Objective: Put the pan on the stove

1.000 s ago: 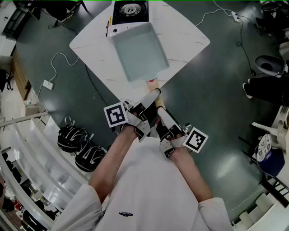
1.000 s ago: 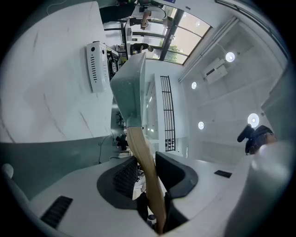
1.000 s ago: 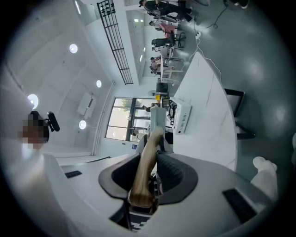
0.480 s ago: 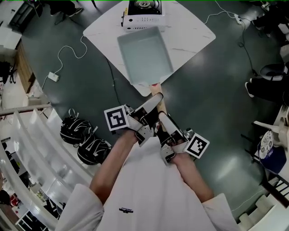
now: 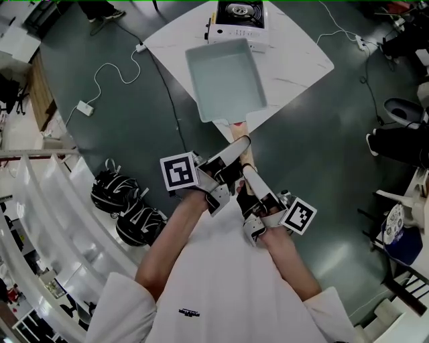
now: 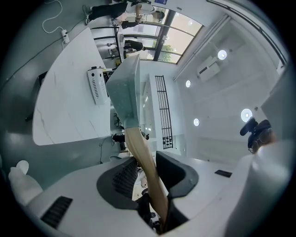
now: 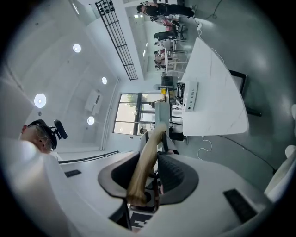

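Both tongs are clenched on the pale wooden handle of the pale blue-grey rectangular pan. The left tongs grip it nearer the pan body and the right tongs grip its end. Each gripper view shows the wood pinched between the pads. The pan hangs over the near part of the white marble-look tabletop and appears to be lifted clear of it. In the head view its far rim reaches the front of the white portable gas stove, so it is not yet on the burner.

The step in hand looks like the carry to the stove. The long handle gives the pan leverage to twist, so I would hold both grips firm and bring it forward level. It should rise above the stove's front panel and come down centred on the burner ring before either grip loosens.

The tabletop is bare apart from the stove. Around it lies a dark green floor with a white cable running to a small plug block. Two black rounded things with white stripes sit to the left, helmets or bags, I cannot tell which.
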Demonstrator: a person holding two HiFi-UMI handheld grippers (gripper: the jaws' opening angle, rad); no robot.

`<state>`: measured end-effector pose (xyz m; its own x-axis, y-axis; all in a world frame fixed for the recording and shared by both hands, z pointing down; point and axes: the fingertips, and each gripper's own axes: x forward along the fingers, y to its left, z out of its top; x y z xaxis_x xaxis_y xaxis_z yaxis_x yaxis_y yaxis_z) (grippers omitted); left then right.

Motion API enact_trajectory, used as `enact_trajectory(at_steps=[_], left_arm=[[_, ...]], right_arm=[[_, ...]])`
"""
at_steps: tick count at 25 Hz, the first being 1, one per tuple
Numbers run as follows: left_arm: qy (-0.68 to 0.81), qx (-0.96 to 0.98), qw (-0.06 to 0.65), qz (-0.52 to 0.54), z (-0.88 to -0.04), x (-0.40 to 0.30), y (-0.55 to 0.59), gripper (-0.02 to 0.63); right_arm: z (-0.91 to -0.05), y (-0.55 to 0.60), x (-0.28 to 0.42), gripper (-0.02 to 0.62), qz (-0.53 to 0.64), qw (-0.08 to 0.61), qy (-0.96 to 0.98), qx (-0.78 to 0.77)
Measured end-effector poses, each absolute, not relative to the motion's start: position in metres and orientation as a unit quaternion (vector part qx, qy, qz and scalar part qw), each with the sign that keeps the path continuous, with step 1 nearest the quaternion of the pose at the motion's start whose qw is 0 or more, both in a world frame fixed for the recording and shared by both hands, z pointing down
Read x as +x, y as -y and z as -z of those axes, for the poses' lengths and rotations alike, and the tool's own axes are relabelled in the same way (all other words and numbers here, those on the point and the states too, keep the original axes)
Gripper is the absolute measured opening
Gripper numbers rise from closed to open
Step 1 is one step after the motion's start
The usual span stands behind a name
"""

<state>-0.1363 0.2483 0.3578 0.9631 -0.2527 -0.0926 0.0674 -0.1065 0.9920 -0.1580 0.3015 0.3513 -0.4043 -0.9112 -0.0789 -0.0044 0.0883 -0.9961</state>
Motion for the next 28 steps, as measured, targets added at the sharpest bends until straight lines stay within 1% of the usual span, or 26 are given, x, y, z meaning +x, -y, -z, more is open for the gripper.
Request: enact_trajectory(at_steps=[4, 9, 21, 25, 28], left_arm=[[0.062, 0.735, 0.664, 0.12, -0.359, -0.128, -0.227, 0.129], [0.065, 0.736, 0.663, 0.118, -0.364, -0.099, -0.183, 0.128], [0.124, 0.731, 0.656, 0.141, -0.382, 0.013, -0.027, 0.129], [0.123, 0.745, 0.642, 0.13, -0.381, 0.036, 0.009, 0.128], [0.115, 0.742, 0.647, 0.129, -0.378, 0.042, 0.013, 0.127]], right_arm=[[-0.351, -0.28, -0.149, 0.126, 0.561, 0.399, -0.621, -0.373], [-0.357, -0.236, -0.121, 0.126, 0.564, 0.403, -0.62, -0.367], [-0.372, -0.08, -0.003, 0.124, 0.597, 0.364, -0.643, -0.312], [-0.379, -0.049, 0.015, 0.123, 0.61, 0.354, -0.644, -0.298], [-0.376, -0.044, 0.019, 0.123, 0.614, 0.353, -0.641, -0.295]])
